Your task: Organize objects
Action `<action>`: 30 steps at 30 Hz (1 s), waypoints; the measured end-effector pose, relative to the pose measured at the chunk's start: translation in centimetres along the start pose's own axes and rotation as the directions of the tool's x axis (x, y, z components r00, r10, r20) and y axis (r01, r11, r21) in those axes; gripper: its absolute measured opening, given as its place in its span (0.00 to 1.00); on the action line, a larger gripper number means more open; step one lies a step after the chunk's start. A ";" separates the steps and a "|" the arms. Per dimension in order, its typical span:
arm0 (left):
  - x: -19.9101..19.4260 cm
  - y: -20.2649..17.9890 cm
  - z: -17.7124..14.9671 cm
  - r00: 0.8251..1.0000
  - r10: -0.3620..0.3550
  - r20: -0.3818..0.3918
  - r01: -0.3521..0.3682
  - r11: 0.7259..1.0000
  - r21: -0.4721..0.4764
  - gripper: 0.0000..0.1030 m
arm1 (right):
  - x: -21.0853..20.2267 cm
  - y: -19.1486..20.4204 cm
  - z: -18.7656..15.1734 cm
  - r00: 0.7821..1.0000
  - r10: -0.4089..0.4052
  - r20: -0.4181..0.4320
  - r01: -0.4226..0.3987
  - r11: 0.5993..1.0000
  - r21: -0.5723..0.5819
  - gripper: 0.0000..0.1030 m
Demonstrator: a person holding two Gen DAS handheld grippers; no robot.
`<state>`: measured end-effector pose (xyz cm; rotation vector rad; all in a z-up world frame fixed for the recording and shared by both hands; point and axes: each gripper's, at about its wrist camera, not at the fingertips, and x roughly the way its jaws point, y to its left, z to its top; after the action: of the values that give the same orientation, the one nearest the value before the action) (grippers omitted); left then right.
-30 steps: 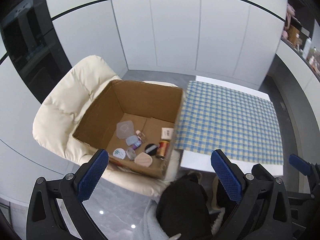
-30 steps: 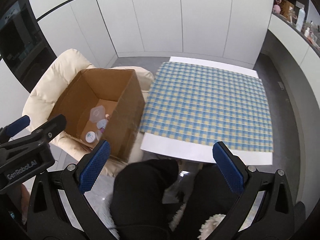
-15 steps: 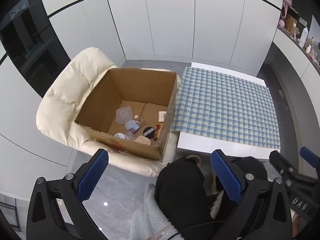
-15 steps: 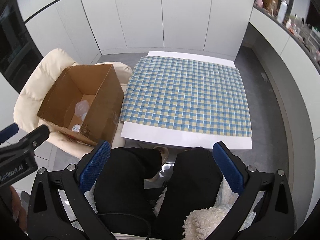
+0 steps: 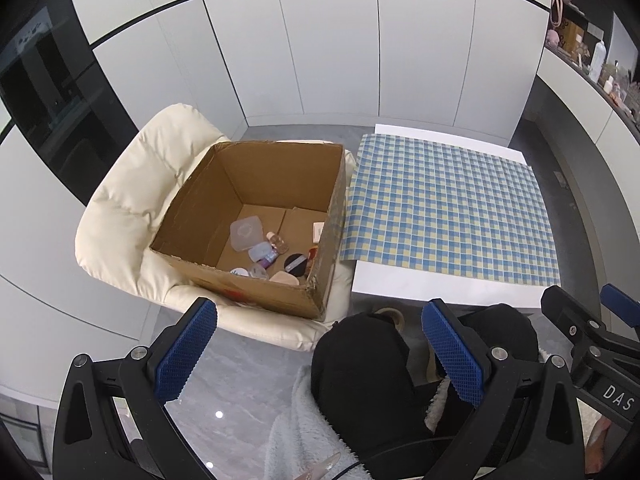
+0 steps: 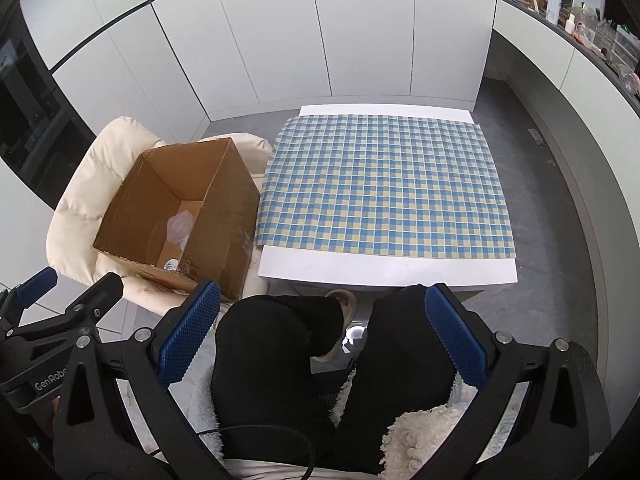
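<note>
Cosmetics — a clear lidded case (image 5: 245,233), a black powder puff (image 5: 295,262), small bottles (image 5: 276,243) — lie on the floor of an open cardboard box (image 5: 256,300) resting on a cream armchair (image 5: 132,208), just beside the left edge of a white table (image 6: 384,268) covered by a blue checked cloth (image 6: 384,184). Left gripper (image 5: 320,354) and right gripper (image 6: 324,334) hang above the person's black-trousered knees (image 6: 264,344), jaws spread wide, holding nothing.

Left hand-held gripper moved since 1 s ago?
Yes. The left hand-held gripper pulled back and up from the brown cardboard box, which now sits farther from its fingers.
</note>
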<state>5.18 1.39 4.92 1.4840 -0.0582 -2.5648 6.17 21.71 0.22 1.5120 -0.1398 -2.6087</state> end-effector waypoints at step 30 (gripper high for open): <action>0.2 0.2 -0.4 1.000 0.006 -0.001 -0.006 1.000 0.002 0.99 | 0.9 0.9 -0.4 1.000 -0.023 -0.018 0.023 0.999 -0.033 1.00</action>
<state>5.51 1.20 4.58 1.4839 -0.0654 -2.5603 6.13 20.67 -0.65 1.5352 -0.0773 -2.6008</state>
